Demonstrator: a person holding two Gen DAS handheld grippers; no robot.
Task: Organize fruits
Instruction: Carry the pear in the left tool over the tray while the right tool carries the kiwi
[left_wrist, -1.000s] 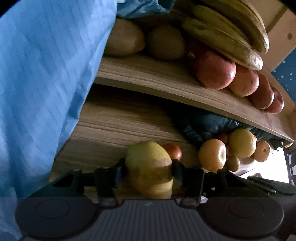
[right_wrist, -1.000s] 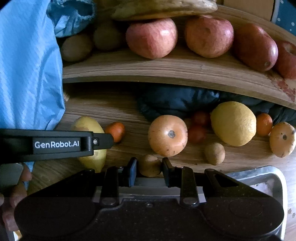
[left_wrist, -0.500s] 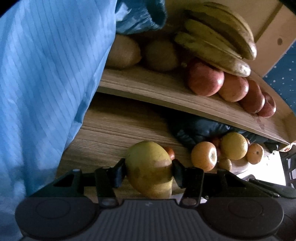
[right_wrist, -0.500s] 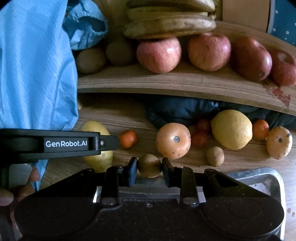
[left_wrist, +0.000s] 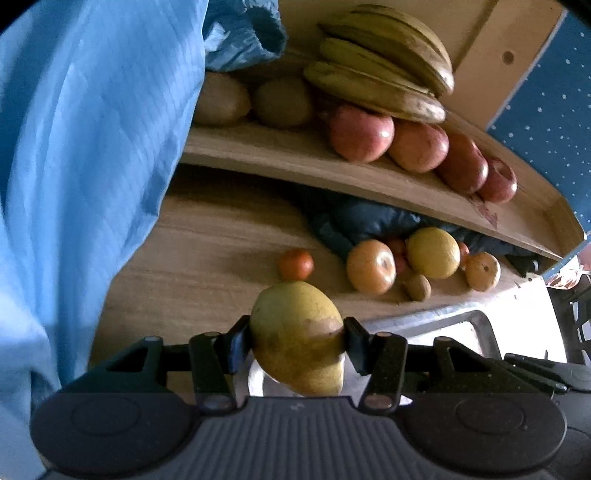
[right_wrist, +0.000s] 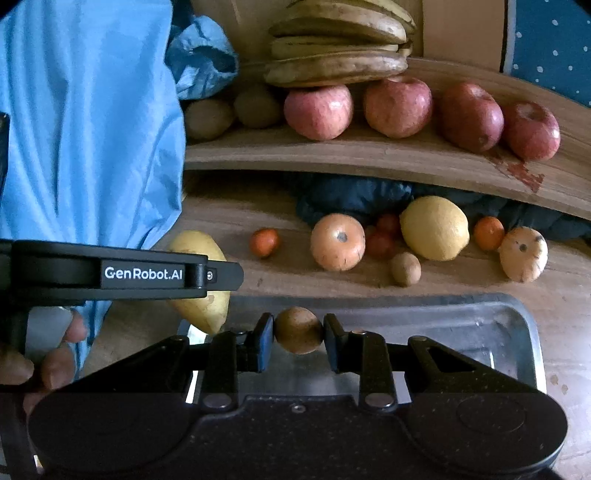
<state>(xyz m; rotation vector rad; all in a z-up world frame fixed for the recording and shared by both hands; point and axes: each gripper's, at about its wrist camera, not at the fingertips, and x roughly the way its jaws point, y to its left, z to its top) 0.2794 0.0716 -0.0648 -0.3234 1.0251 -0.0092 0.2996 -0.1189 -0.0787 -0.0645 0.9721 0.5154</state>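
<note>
My left gripper (left_wrist: 295, 338) is shut on a yellow-green mango (left_wrist: 297, 336), held above the near edge of the wooden table. In the right wrist view the same mango (right_wrist: 201, 254) shows behind the left gripper's black body (right_wrist: 110, 271). My right gripper (right_wrist: 298, 332) is shut on a small brown kiwi (right_wrist: 298, 330), over a metal tray (right_wrist: 498, 325). Loose fruit lies on the table: an orange (right_wrist: 337, 242), a lemon (right_wrist: 434, 227), a small kiwi (right_wrist: 405, 268), tomatoes and tangerines.
A raised wooden shelf (right_wrist: 369, 158) carries red apples (right_wrist: 319, 110), bananas (right_wrist: 336, 48) and kiwis (right_wrist: 208, 118). A blue-sleeved arm (right_wrist: 85, 122) fills the left side. Dark cloth (right_wrist: 351, 195) lies under the shelf. A hand (right_wrist: 55, 354) grips the left tool.
Both grippers have pulled back and up from the shelf with their fruit still held; the table fruit looks smaller and the metal tray has come into view under them.
</note>
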